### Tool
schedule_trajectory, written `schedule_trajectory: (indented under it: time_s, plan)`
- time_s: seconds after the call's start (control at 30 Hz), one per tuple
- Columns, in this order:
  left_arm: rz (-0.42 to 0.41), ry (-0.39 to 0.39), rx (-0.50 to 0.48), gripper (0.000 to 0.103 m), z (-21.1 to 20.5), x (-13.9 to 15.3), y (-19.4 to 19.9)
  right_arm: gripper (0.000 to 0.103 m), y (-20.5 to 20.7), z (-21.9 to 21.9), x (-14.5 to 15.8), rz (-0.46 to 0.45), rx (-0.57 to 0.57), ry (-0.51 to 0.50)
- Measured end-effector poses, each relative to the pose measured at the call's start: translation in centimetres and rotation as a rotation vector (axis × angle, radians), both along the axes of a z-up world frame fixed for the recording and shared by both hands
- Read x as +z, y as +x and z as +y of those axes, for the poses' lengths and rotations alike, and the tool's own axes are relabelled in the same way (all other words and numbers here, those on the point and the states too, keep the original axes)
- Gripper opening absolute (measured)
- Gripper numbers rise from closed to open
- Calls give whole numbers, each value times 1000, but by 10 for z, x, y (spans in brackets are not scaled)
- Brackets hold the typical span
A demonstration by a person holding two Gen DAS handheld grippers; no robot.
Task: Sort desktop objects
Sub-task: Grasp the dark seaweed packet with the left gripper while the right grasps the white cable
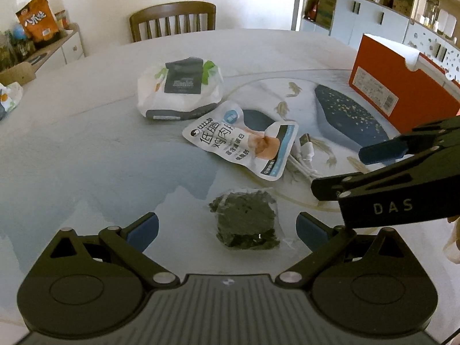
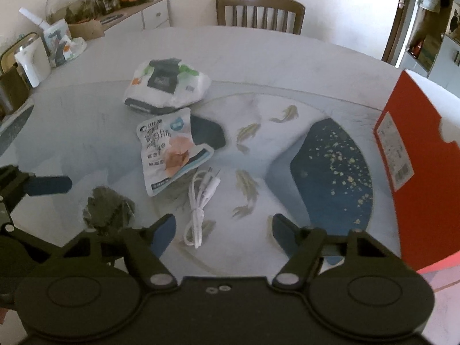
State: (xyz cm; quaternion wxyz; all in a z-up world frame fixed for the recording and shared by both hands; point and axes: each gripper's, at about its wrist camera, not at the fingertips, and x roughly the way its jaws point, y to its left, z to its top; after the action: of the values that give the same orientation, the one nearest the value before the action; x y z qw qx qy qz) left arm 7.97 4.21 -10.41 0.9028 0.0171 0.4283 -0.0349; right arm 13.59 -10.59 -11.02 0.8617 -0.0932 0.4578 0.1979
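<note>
Left gripper [image 1: 227,228]: black linkage arms, blue rubber-like pads, jaws spread wide and touching nothing. Between the pads, nearer the right one: clear crinkled packet of dark green dried flakes [image 1: 245,222], roughly square, flat on the table [image 1: 86,143]. Just beyond it: glossy white foil snack pouch [image 1: 241,141] with printed characters and an orange food picture, rumpled, lying askew. Farther out, slightly left: soft white plastic wipes pack [image 1: 179,89], pillow-shaped, dark label on top. Far right: rigid orange cardboard box [image 1: 402,86], rectangular, white label on its side. Entering from the right, level with the pouch: right gripper, black, one blue finger [image 1: 382,149] visible.

Right gripper [image 2: 224,230]: same build, jaws apart with nothing pressed between them. Between the pads, closer to the left one: thin white cable [image 2: 198,210], smooth, looped in a loose bundle, plug ends pointing away. Left of the left pad: the flake packet [image 2: 107,210], blurred. Ahead left: the snack pouch [image 2: 169,155]; beyond it, the wipes pack [image 2: 166,86]. Hard right: the orange box [image 2: 414,149]. Far edge: wooden slat-back chair [image 2: 260,13].

Table surface: smooth, glossy, round-edged, printed with pale fish and dark blue gold-speckled shapes.
</note>
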Motion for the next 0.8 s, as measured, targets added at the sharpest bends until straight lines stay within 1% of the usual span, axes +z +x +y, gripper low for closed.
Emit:
schedule_trajectory:
  time_s: [0.07,0.13,0.17,0.23,0.3,0.33,0.37,0.4,0.5,0.53,0.57,0.6,0.63,0.73,0.8]
  plan:
    - [-2,5,-3,102,0,-1,0,68,1,2,-3,6,3,-5]
    - [-1,0,-2,101,0,-2,0,60,2,3,-5,14,4,-11]
    - [-3,-3,-1,101,0,-2,-1,59,3,4,-6,17,5,-16]
    - [-7,0,2,97,0,-2,-1,56,3,6,-8,16,8,-25]
    - [-3,-5,-1,88,-1,-2,0,55,3,7,-8,12,14,-28]
    - [-2,-4,-2,85,-1,-2,0,51,3,8,-8,11,17,-28]
    - [-2,-3,-3,79,-1,-2,0,49,3,9,-8,8,21,-29]
    - [1,-3,-5,76,-1,-3,1,45,3,9,-7,6,23,-31]
    - [-4,4,-8,70,-2,-2,0,42,4,11,-7,6,28,-30]
    - [-5,4,-10,68,-2,-2,-1,39,4,11,-7,7,30,-28]
    - [-7,4,-11,64,-2,-2,-1,37,4,11,-7,6,33,-26]
    - [-8,5,-14,61,-3,-2,-1,31,3,12,-7,5,36,-24]
    - [-10,6,-18,59,-3,-1,-1,28,3,12,-7,5,40,-23]
    - [-12,9,-24,53,-4,-1,-2,26,2,14,-7,4,42,-23]
    - [-13,9,-25,47,-4,0,-2,26,2,14,-7,5,42,-22]
